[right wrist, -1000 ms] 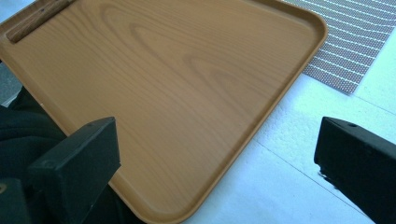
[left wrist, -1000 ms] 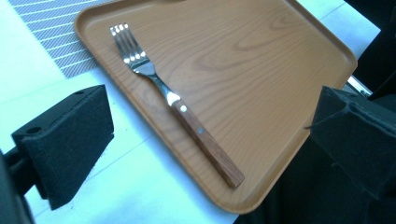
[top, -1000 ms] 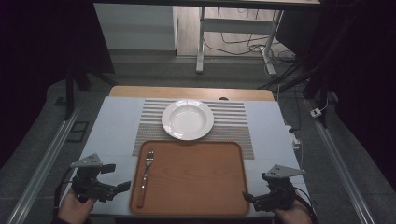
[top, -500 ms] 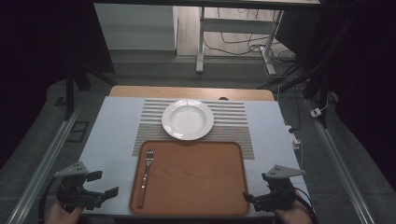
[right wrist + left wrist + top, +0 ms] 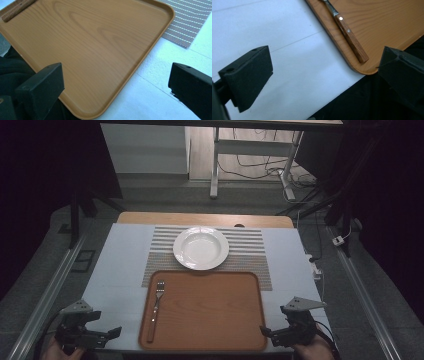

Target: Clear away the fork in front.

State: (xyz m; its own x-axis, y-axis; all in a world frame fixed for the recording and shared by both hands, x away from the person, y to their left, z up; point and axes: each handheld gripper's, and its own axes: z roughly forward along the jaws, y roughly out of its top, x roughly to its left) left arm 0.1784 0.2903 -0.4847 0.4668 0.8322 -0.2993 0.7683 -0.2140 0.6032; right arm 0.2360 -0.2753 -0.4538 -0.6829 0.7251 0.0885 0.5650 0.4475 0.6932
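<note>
A wooden tray lies at the table's near edge, with a wood-handled fork along its left side. Behind it a white plate rests on a striped placemat. My left gripper hangs open at the table's near-left corner, left of the tray. In the left gripper view the fork handle and the tray's corner lie ahead between the spread jaws. At the tray's near-right corner my right gripper is open too, and its view looks across the tray with nothing between the jaws.
The white table surface has bare room on both sides of the tray. A metal rail runs along the left, another rail along the right. A desk frame and cables stand on the floor beyond.
My left gripper has drawn back toward the near-left corner, away from the tray. The right gripper has stayed put.
</note>
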